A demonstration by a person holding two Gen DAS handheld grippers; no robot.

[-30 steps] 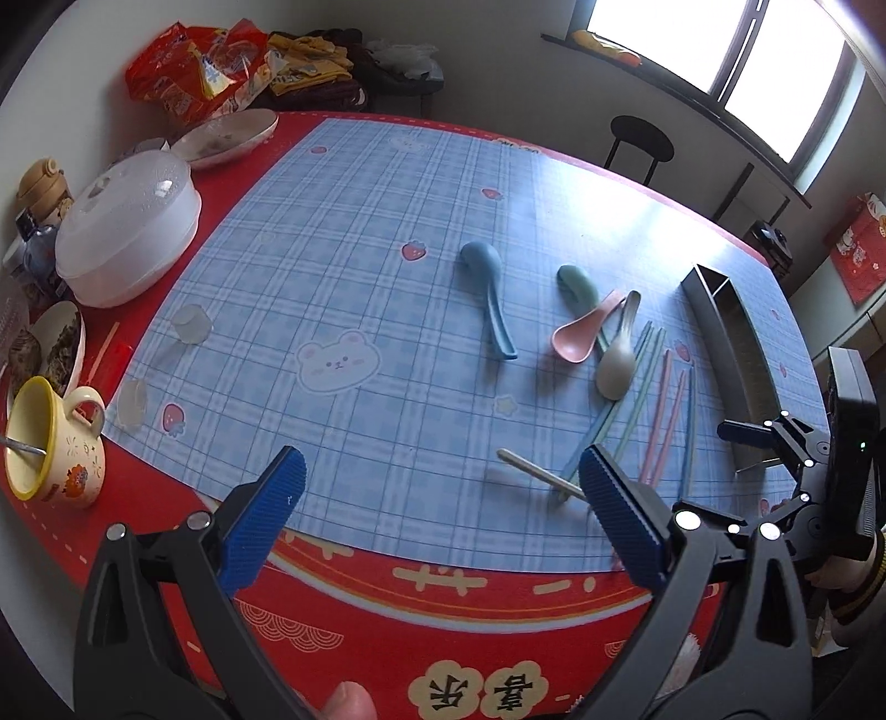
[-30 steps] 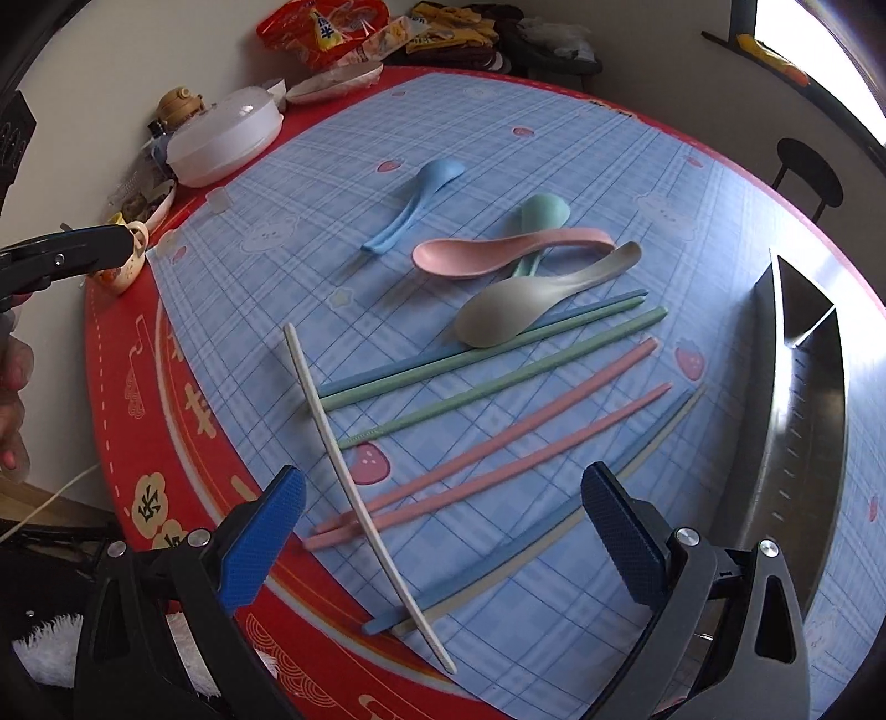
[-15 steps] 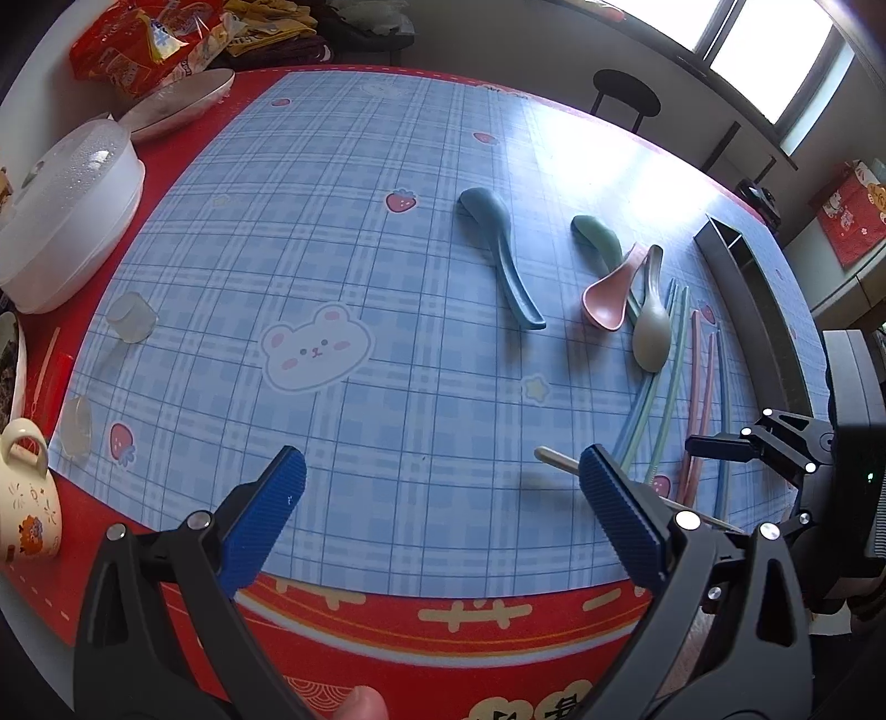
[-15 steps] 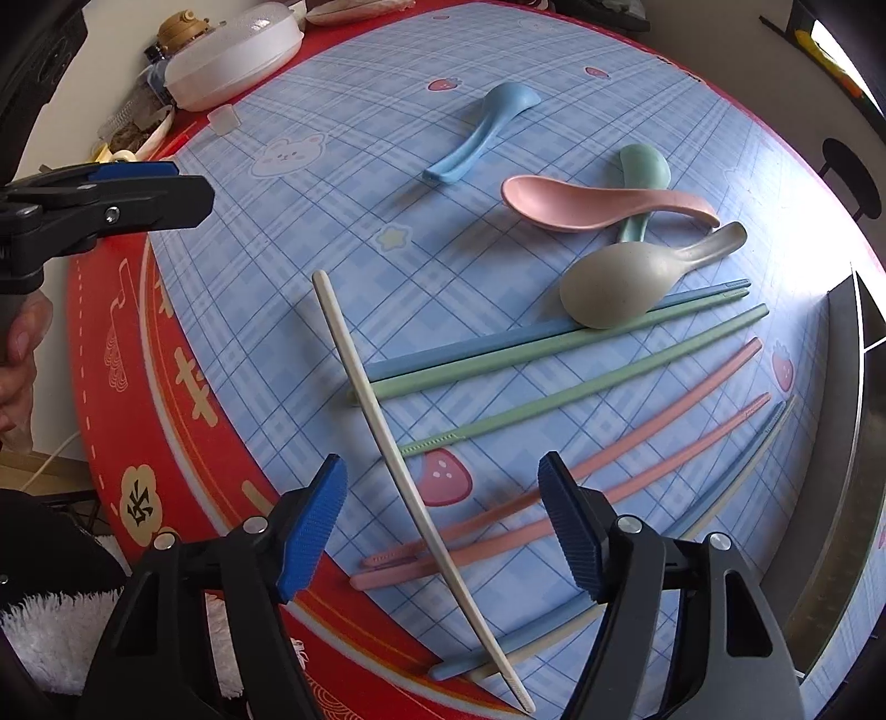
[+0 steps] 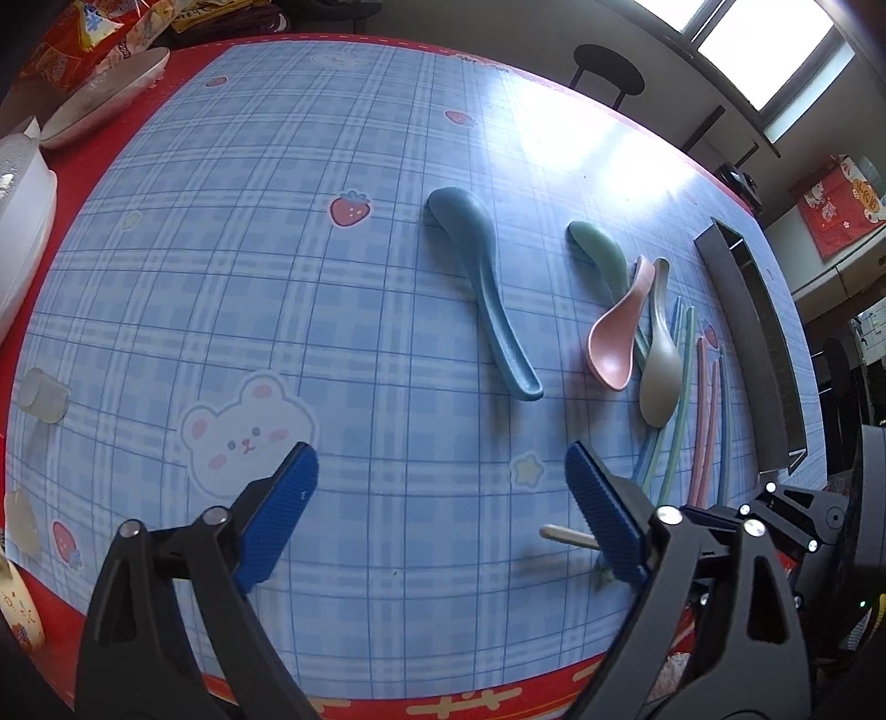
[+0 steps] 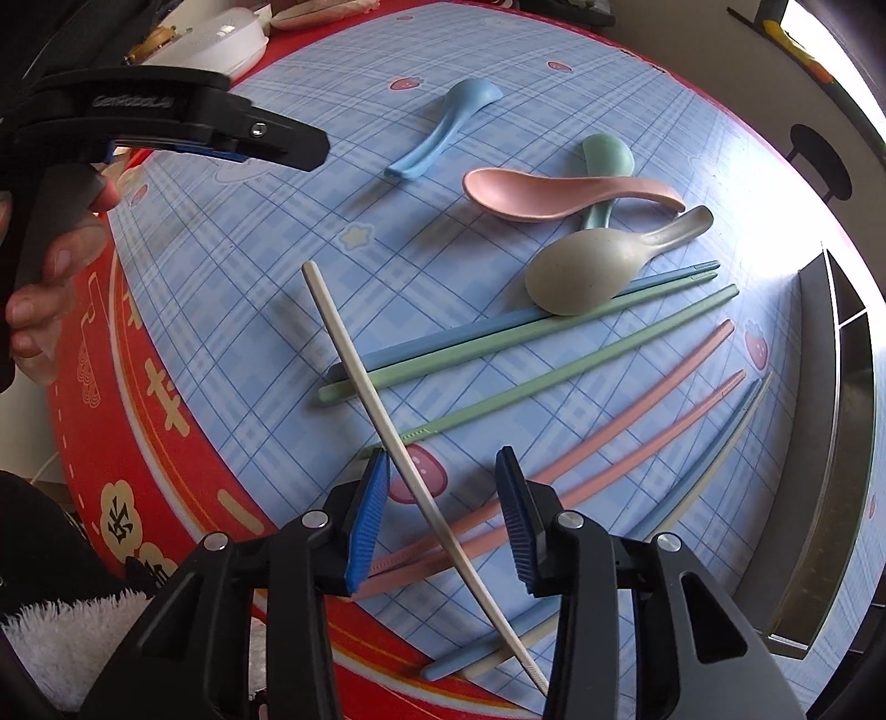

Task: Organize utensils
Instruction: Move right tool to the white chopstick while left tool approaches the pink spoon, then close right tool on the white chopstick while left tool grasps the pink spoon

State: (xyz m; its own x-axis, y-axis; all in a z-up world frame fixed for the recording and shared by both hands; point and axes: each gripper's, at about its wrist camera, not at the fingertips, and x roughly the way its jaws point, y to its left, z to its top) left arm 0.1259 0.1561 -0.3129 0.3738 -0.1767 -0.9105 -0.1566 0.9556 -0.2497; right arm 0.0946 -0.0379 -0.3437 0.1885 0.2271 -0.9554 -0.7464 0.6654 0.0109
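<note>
My right gripper [image 6: 443, 509] points down over a cream chopstick [image 6: 354, 354]. The stick runs slantwise between its closing jaws, close to the left pad, and the pads do not press on it. It crosses blue, green and pink chopsticks [image 6: 554, 382]. Beyond them lie a beige spoon [image 6: 587, 277], a pink spoon [image 6: 531, 194], a green spoon [image 6: 606, 160] and a blue spoon [image 6: 437, 133]. My left gripper [image 5: 440, 498] hangs over the cloth short of the blue spoon [image 5: 487, 288]. Its jaws are closing with nothing between them.
A long metal tray [image 5: 758, 343] lies at the right past the chopsticks. At the left edge are a white lidded container [image 5: 16, 232], a shallow dish [image 5: 105, 94], a small clear cup [image 5: 44, 396] and snack bags [image 5: 83, 27]. A hand [image 6: 55, 266] holds the left gripper.
The right jaws have narrowed from wide apart to closely flank the cream chopstick. The left gripper has come down and forward toward the spoons, and its jaws have narrowed a little.
</note>
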